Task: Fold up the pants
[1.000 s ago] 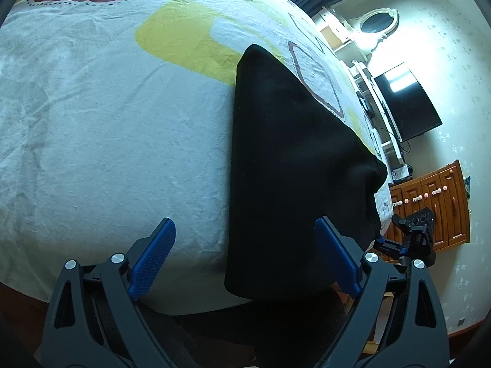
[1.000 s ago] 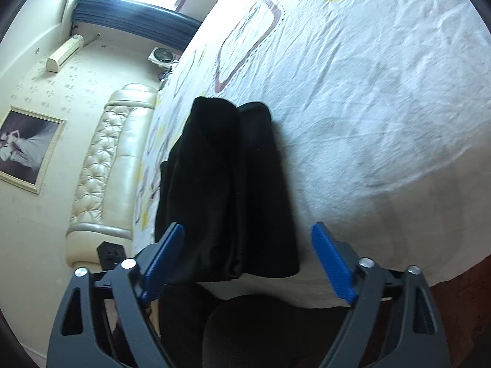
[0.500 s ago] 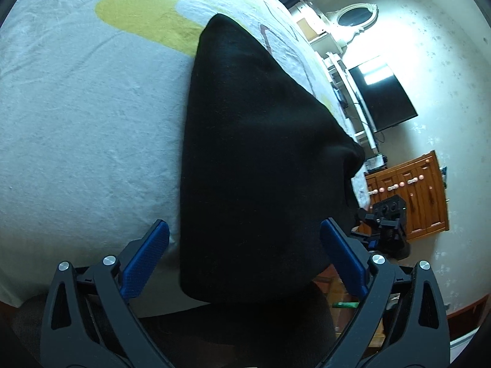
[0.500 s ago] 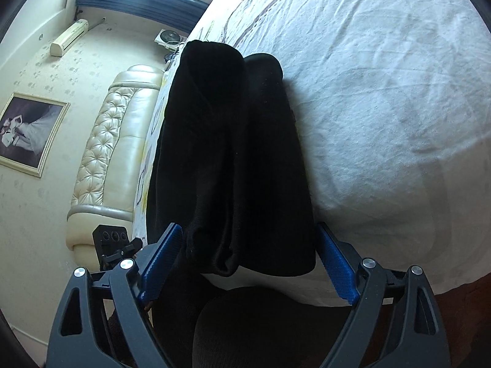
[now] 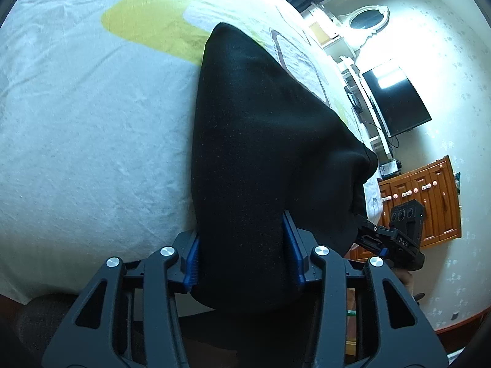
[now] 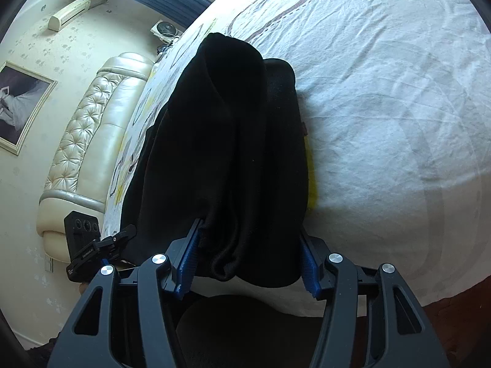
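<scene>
The black pants [image 5: 260,141] lie folded lengthwise on the bed, near end at the bed's front edge. My left gripper [image 5: 242,251] is shut on the near end of the pants, blue pads pressed to both sides of the cloth. In the right wrist view the pants [image 6: 227,141] show as two bunched layers running away from me. My right gripper [image 6: 248,263] is shut on their near end too. Each gripper shows in the other's view: the right gripper [image 5: 396,239] at the pants' right corner, the left gripper [image 6: 92,245] at the left.
The bed sheet [image 5: 76,122] is white with yellow and brown shapes. A cream padded headboard [image 6: 89,141] lies to the left. A TV [image 5: 396,101] and wooden cabinet [image 5: 429,199] stand past the bed's right side. Dark floor lies below the bed edge.
Both grippers moved forward onto the pants' near end and closed from wide open to shut on the cloth.
</scene>
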A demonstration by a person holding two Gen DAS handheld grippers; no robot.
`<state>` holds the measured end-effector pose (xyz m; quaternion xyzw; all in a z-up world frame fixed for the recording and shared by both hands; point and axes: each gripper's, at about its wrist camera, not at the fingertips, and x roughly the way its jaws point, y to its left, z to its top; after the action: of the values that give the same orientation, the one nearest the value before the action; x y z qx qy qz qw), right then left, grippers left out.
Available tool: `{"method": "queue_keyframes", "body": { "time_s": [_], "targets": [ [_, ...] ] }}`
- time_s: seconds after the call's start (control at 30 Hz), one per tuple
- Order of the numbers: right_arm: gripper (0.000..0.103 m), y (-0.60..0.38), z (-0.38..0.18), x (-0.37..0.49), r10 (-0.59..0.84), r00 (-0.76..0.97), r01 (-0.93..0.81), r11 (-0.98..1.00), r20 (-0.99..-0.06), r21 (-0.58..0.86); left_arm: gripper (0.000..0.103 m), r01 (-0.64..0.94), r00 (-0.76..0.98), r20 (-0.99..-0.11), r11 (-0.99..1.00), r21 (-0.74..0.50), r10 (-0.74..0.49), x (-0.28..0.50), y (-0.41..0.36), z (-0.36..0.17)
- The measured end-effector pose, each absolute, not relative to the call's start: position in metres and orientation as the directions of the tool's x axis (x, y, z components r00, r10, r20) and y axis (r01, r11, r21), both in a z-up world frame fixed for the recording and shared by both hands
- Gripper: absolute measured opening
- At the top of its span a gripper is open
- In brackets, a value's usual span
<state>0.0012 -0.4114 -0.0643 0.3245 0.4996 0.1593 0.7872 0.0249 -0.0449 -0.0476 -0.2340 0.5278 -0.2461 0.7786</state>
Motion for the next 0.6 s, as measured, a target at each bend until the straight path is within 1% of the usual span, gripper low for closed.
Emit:
{"method": "queue_keyframes", "body": {
  "time_s": [0.13, 0.3, 0.53, 0.6],
  "targets": [
    [0.055, -0.403, -0.063, 0.012, 0.58, 0.455, 0.061, 0.737, -0.676, 0.673, 0.04, 0.142, 0.38, -0.719, 0.805, -0.576, -0.582, 0.023, -0.039, -0.039],
    [0.055, -0.374, -0.059, 0.04, 0.613, 0.438, 0.004, 0.73, -0.658, 0.683, 0.04, 0.059, 0.425, -0.723, 0.813, -0.579, -0.545, 0.032, -0.004, -0.042],
    [0.055, -0.322, -0.063, 0.083, 0.668, 0.378, -0.083, 0.714, -0.64, 0.695, 0.04, -0.031, 0.486, -0.737, 0.834, -0.551, -0.469, 0.037, 0.051, -0.037],
    [0.055, -0.308, -0.067, 0.093, 0.679, 0.366, -0.096, 0.708, -0.636, 0.7, 0.04, -0.043, 0.495, -0.732, 0.828, -0.558, -0.468, 0.039, 0.064, -0.04]
  ]
}}
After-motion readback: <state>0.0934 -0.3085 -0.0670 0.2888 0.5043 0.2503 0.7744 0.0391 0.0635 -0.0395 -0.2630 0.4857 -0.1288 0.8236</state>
